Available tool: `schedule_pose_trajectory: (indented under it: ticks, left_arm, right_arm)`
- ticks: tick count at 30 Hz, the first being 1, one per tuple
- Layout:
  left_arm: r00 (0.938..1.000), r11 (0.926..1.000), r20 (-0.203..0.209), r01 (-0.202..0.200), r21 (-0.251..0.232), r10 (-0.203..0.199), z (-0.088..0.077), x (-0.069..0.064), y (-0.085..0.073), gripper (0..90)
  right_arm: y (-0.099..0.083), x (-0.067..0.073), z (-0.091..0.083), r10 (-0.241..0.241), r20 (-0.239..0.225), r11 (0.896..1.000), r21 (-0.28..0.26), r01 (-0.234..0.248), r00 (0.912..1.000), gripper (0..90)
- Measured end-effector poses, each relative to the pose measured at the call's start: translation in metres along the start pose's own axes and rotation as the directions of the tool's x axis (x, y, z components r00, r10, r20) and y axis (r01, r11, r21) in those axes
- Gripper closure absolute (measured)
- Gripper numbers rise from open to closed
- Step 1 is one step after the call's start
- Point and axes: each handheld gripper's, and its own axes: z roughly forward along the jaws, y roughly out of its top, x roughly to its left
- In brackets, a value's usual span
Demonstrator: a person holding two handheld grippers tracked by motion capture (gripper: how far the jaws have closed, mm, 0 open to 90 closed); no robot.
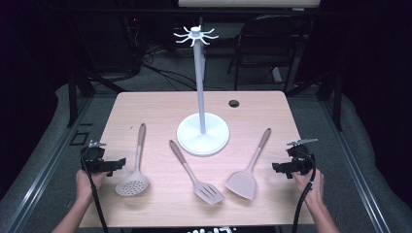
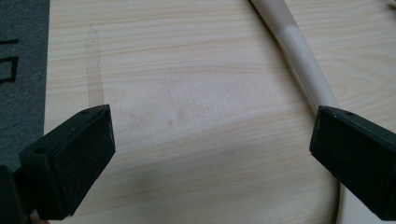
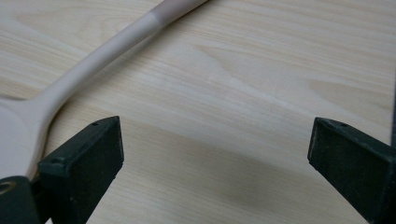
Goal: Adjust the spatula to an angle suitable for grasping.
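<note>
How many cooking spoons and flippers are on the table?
3. The skimmer lies at the left, the slotted turner in the middle, the solid turner at the right. None looks hidden.

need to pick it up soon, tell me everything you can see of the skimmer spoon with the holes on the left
The skimmer spoon lies flat on the table, close beside the open left gripper but untouched. Its round pale head, pierced with many small holes, points toward the person; a slim pale neck runs into a brown, wood-looking handle aimed away. Nothing rests on it.

Overhead camera, two close tabletop (image 1: 160, 104) views
</note>
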Motion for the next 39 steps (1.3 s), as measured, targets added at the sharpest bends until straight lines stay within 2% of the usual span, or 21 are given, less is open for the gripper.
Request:
schedule_pose_trajectory:
  ticks: [4, 12, 13, 15, 17, 19, 23, 25, 32, 34, 35, 36, 39]
  left_arm:
    - [0.9999, 1.0, 0.014, 0.003, -0.001, -0.003, -0.001, -0.001, 0.0, 0.0]
    - [0.9998, 0.9996, 0.018, 0.001, -0.028, 0.0, -0.008, -0.003, 0.002, 0.1]
    - [0.9998, 0.9996, 0.018, 0.001, -0.028, 0.0, -0.008, -0.003, 0.002, 0.1]
    - [0.9997, 0.9995, 0.019, -0.013, -0.03, 0.013, -0.01, -0.005, 0.004, 0.1]
    - [0.9995, 0.9995, 0.025, -0.02, -0.025, 0.02, -0.01, -0.008, 0.004, 0.1]
    - [0.9991, 0.9994, 0.031, -0.029, -0.017, 0.029, -0.009, -0.01, 0.005, 0.1]
    - [0.9987, 0.9991, 0.031, -0.04, -0.015, 0.04, -0.009, -0.011, 0.005, 0.1]
    - [0.9989, 0.9991, 0.024, -0.039, -0.017, 0.039, -0.008, -0.011, 0.005, 0.1]
    - [0.9986, 0.9989, 0.027, -0.046, -0.012, 0.046, -0.007, -0.014, 0.005, 0.1]
    - [0.9983, 0.999, 0.039, -0.042, -0.014, 0.043, -0.009, -0.015, 0.006, 0.1]
    - [0.9982, 0.9989, 0.04, -0.044, -0.018, 0.045, -0.01, -0.016, 0.006, 0.1]
    - [0.998, 0.9986, 0.042, -0.047, -0.022, 0.048, -0.011, -0.017, 0.006, 0.1]
    - [0.9978, 0.9985, 0.048, -0.045, -0.03, 0.047, -0.015, -0.019, 0.007, 0.2]
  right_arm:
    - [0.0, 0.001, 0.003, -0.004, -0.011, 0.999, 0.035, 0.004, 0.9999, 3.0]
    - [0.006, 0.014, 0.005, 0.006, -0.04, 0.999, 0.044, -0.004, 0.9992, 7.1]
    - [0.007, 0.016, 0.005, -0.006, -0.037, 0.998, 0.057, 0.008, 0.9993, 8.6]
    - [0.009, 0.02, 0.006, 0.015, -0.067, 0.999, 0.045, -0.012, 0.9977, 11.7]
    - [0.012, 0.022, 0.007, 0.06, -0.115, 0.997, 0.045, -0.055, 0.9915, 14.3]
    - [0.015, 0.026, 0.01, 0.078, -0.132, 0.996, 0.042, -0.074, 0.9882, 16.6]
    - [0.021, 0.036, 0.015, 0.078, -0.117, 0.996, 0.054, -0.072, 0.9901, 21.1]
    - [0.025, 0.043, 0.019, 0.085, -0.125, 0.996, 0.049, -0.08, 0.9885, 23.0]
    - [0.034, 0.064, 0.036, 0.036, -0.111, 0.995, 0.094, -0.025, 0.9932, 33.8]
    - [0.037, 0.07, 0.04, 0.038, -0.129, 0.995, 0.095, -0.026, 0.9909, 36.4]
    - [0.037, 0.074, 0.042, 0.053, -0.129, 0.995, 0.086, -0.042, 0.9902, 37.4]
    - [0.039, 0.076, 0.043, 0.04, -0.121, 0.993, 0.111, -0.027, 0.9918, 38.1]
    - [0.039, 0.08, 0.046, 0.031, -0.078, 0.994, 0.11, -0.023, 0.9965, 42.7]
